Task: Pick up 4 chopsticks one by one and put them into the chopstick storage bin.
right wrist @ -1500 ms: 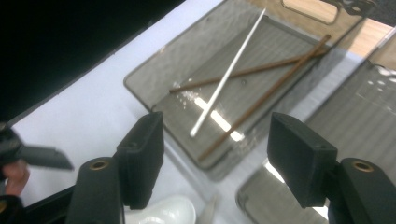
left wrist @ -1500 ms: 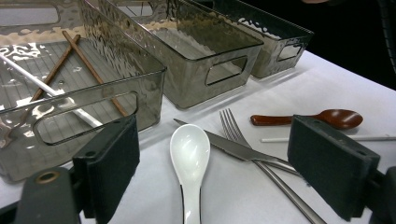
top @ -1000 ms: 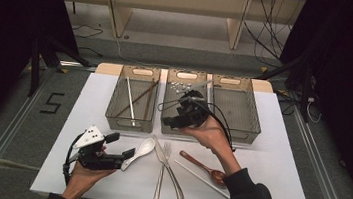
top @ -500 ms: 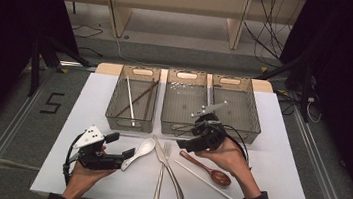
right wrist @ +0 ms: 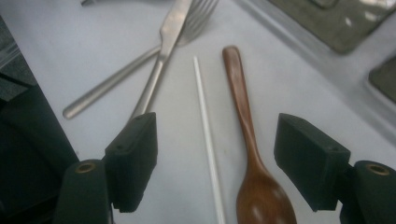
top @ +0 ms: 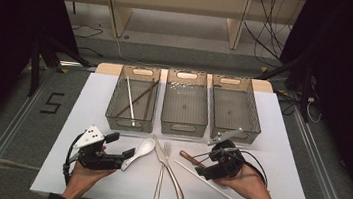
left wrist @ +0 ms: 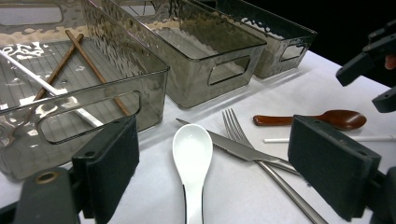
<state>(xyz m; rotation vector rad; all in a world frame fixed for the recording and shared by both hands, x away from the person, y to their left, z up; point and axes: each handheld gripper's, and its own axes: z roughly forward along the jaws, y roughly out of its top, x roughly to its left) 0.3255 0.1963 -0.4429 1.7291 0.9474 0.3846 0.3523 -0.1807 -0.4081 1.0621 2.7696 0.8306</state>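
My right gripper (top: 206, 161) hovers low over the table's near right with its jaws open and nothing between the pads. In the right gripper view a white chopstick (right wrist: 205, 135) and a brown wooden spoon (right wrist: 247, 140) lie on the table below the open right gripper (right wrist: 222, 163). My left gripper (top: 120, 145) rests at the near left, open, pointing at a white ceramic spoon (top: 142, 149). In the left gripper view that white spoon (left wrist: 192, 154) lies just ahead of the open left gripper (left wrist: 219, 172), untouched.
A steel knife (top: 169, 169) and fork (top: 160, 175) lie crossed at the front centre. Three smoky plastic bins stand behind: the left bin (top: 113, 108) holds brown chopsticks and a white one; the middle bin (top: 183, 126) and right bin (top: 255, 119) look empty.
My right gripper has come from above the bins toward me and down, to just over the wooden spoon and white chopstick. My left gripper has stayed put.
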